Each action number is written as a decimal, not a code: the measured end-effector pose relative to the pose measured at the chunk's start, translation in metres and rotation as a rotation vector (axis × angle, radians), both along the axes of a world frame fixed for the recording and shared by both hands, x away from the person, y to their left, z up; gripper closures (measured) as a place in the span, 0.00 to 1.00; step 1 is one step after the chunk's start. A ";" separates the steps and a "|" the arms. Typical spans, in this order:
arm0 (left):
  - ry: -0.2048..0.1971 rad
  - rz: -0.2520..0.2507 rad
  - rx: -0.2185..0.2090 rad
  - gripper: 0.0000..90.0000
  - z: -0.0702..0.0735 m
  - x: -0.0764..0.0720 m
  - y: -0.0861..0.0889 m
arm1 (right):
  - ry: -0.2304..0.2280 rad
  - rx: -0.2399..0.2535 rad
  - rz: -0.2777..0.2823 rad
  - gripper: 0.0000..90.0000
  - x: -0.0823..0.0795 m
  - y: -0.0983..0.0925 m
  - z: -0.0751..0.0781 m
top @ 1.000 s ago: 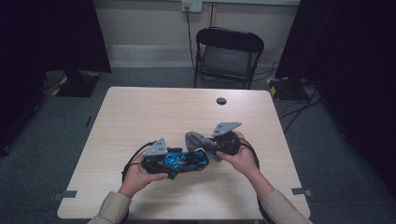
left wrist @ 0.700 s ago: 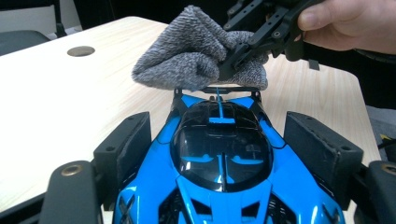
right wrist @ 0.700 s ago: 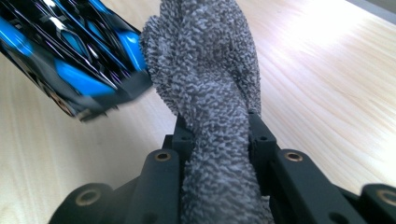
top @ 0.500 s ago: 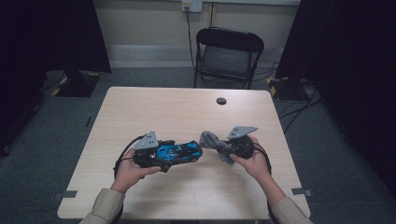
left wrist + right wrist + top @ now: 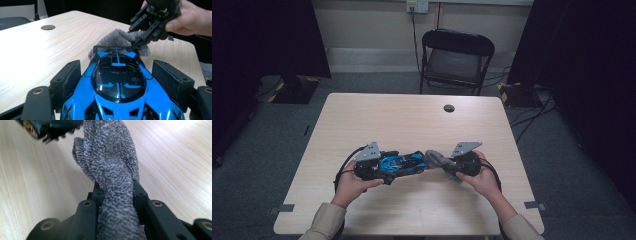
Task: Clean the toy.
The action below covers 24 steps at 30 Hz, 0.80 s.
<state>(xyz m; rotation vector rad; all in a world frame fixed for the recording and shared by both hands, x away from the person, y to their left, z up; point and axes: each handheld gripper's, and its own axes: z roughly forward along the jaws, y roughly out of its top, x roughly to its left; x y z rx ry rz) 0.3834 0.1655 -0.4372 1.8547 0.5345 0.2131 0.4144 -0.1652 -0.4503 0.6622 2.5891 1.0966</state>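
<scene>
The pale wood-grain bench (image 5: 412, 120) has a round dark grommet hole (image 5: 449, 108) near its far edge.

Toy car (image 5: 402, 162) left of cloth (image 5: 438, 159)

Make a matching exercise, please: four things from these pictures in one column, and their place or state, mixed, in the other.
1. blue toy car
2. grey cloth
3. folding chair
4. round dark hole

a. in the tabletop, far side
b. clamped in the right claw
c. between the jaws of the left claw
d. on the floor behind the table

Pairs: 1-c, 2-b, 3-d, 4-a
</scene>
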 end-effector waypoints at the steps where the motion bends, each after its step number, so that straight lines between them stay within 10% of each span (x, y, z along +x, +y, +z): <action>1: -0.002 0.003 -0.002 0.27 0.001 0.000 0.001 | 0.000 -0.008 0.011 0.79 -0.001 0.001 -0.001; 13: -0.037 0.001 -0.019 0.27 0.024 0.004 -0.003 | 0.000 -0.007 0.070 0.79 -0.011 0.021 -0.007; 24: 0.017 -0.005 -0.009 0.27 -0.003 0.002 -0.008 | 0.003 0.005 0.134 0.79 -0.019 0.038 -0.004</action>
